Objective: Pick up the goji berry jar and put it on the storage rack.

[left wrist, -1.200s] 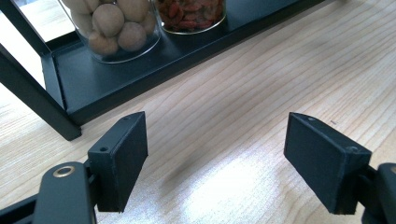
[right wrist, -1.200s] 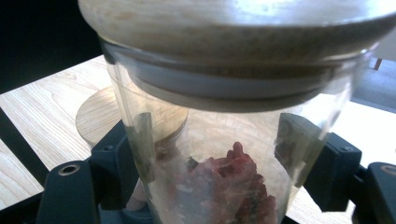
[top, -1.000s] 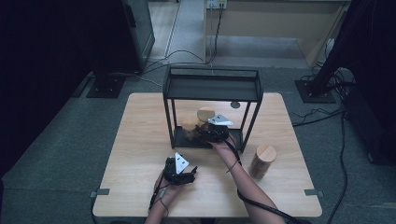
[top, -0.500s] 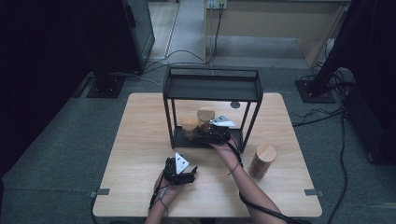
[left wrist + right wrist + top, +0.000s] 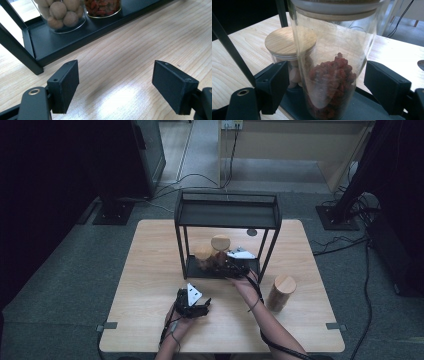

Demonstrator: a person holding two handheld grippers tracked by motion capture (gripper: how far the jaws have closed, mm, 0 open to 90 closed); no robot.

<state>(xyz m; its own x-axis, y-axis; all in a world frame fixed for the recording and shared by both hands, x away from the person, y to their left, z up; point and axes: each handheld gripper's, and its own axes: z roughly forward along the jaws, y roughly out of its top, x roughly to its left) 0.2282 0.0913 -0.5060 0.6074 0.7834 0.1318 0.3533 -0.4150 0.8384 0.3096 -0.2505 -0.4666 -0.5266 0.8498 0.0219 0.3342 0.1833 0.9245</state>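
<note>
Grey carpet surrounds our light wooden table (image 5: 150, 270), with cables trailing across the floor behind it. On the far half of the table stands a black metal rack (image 5: 227, 210) with a top shelf and a low bottom tray.

Our right hand-held gripper (image 5: 231, 268) reaches into the rack's bottom tray from the near side. In the right gripper view its jaws stand either side of a tall glass jar of red dried berries (image 5: 332, 82), with a gap visible between each pad and the glass, so it is released rather than grasping. The jar sits on the tray toward its middle, its lid (image 5: 337, 7) light-coloured. Just beside it, on its left in that view, is a shorter jar with a bamboo lid (image 5: 289, 41) holding pale round nuts.

Our left hand-held gripper (image 5: 192, 306) rests near the table's near edge, left of centre. In the left gripper view its jaws are parted over bare wood with nothing between them, released.

A third wooden-lidded jar (image 5: 281, 292) stands on the table toward the right edge, well apart from the rack.
</note>
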